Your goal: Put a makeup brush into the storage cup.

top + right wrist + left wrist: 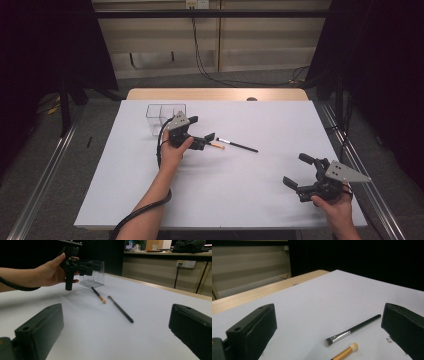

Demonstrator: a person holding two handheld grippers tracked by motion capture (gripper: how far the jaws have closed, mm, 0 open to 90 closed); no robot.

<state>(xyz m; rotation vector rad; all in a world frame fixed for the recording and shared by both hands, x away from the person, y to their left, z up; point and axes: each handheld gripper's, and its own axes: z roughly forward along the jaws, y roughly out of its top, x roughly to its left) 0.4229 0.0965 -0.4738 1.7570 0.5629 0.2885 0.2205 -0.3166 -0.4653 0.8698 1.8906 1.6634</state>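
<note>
Approach step, by the look of it: left gripper held above the tabletop's middle-left, jaws spread wide and empty, aimed at two makeup brushes; orange-handled brush lying nearest, its pale bristle tip just inside the span of the jaws in the left gripper view; black-handled brush lying just beyond it, silver ferrule and grey bristles toward the gripper, handle running off toward the right edge of the tabletop; brushes close at their bristle ends but seemingly not touching. Clear divided box standing near the far-left corner of the white sheet, just behind the left hand; probably the place for the brushes, though that is a judgement only. Right gripper held near the front-right corner, jaws likewise wide and empty, well apart from both brushes.

Next move, likely: lowering the left gripper over the orange-handled brush, straddling the handle behind the bristles, then closing; care needed for a thin handle lying flat on the sheet, and for not nudging the black-handled brush beside it.
</note>
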